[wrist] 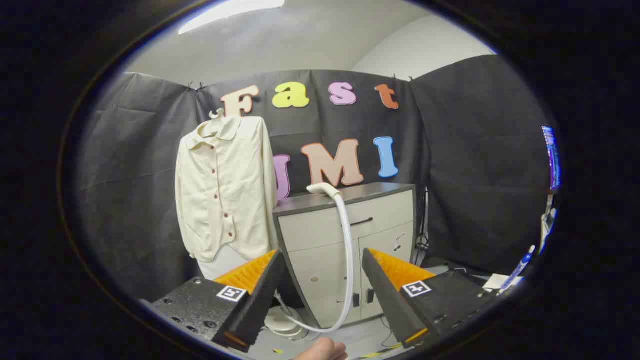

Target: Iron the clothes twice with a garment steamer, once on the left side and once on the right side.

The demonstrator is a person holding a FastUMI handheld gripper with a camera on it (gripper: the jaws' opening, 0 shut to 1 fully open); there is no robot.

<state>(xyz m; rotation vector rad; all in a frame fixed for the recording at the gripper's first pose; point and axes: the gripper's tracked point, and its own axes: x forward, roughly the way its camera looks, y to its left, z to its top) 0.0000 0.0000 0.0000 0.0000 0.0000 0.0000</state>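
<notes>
Nearest us, our gripper [322, 292] stands with its fingers spread apart and nothing between them. Beyond them the steamer head [322, 189] lies on the cabinet [380, 220], its hose [347, 260] trailing down. The cream shirt [225, 190] hangs ahead to the left; we judge neither ironing pass begun.

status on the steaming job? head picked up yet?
Done: nothing visible. The steamer head lies on the cabinet, its hose looping down to the base on the floor. In hand: nothing; the gripper is open, well short of the head. Left: grasp the head, then steam both sides of the hanging shirt.
</notes>
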